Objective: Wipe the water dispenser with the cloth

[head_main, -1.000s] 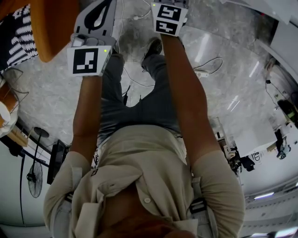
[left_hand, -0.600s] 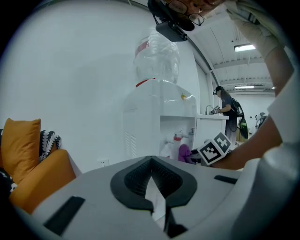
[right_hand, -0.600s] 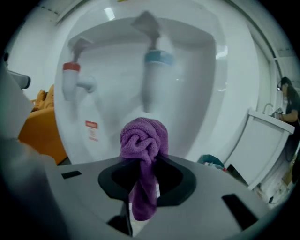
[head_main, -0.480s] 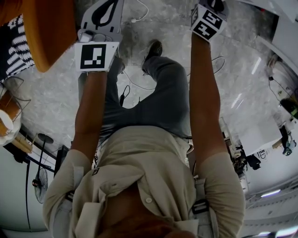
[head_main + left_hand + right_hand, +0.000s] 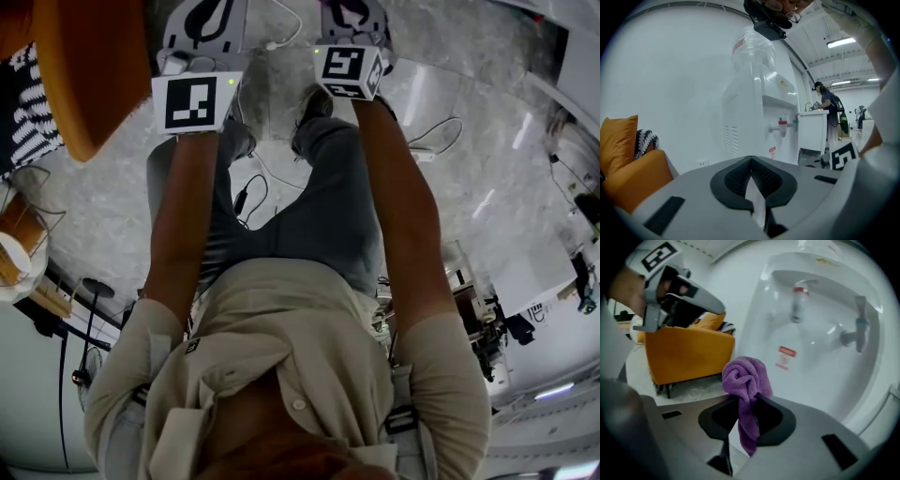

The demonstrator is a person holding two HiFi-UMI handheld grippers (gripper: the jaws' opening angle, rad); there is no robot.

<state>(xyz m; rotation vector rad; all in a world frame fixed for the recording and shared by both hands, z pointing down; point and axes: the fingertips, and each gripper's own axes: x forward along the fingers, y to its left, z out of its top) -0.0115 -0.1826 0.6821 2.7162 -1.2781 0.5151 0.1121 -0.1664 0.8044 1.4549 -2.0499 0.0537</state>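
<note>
The white water dispenser [image 5: 757, 112] stands against the wall, with a bottle on top and a red tap [image 5: 782, 125]. In the right gripper view its front [image 5: 820, 348] is close, showing the red tap [image 5: 800, 290] and a blue tap [image 5: 859, 326]. My right gripper [image 5: 744, 401] is shut on a bunched purple cloth [image 5: 743, 376], a short way from the dispenser's front. My left gripper [image 5: 751, 160] is shut and holds nothing. In the head view both grippers, left [image 5: 208, 21] and right [image 5: 352, 15], are held out at the top edge.
An orange armchair [image 5: 94, 66] with a black-and-white cushion [image 5: 28, 89] stands to the left of the dispenser. Cables [image 5: 267, 173] lie on the marble floor by the person's feet. A person [image 5: 826, 105] stands at a white counter [image 5: 813, 129] beyond the dispenser.
My right gripper swung out to the right and has come back toward the middle, close beside the left one. The left gripper has barely moved.
</note>
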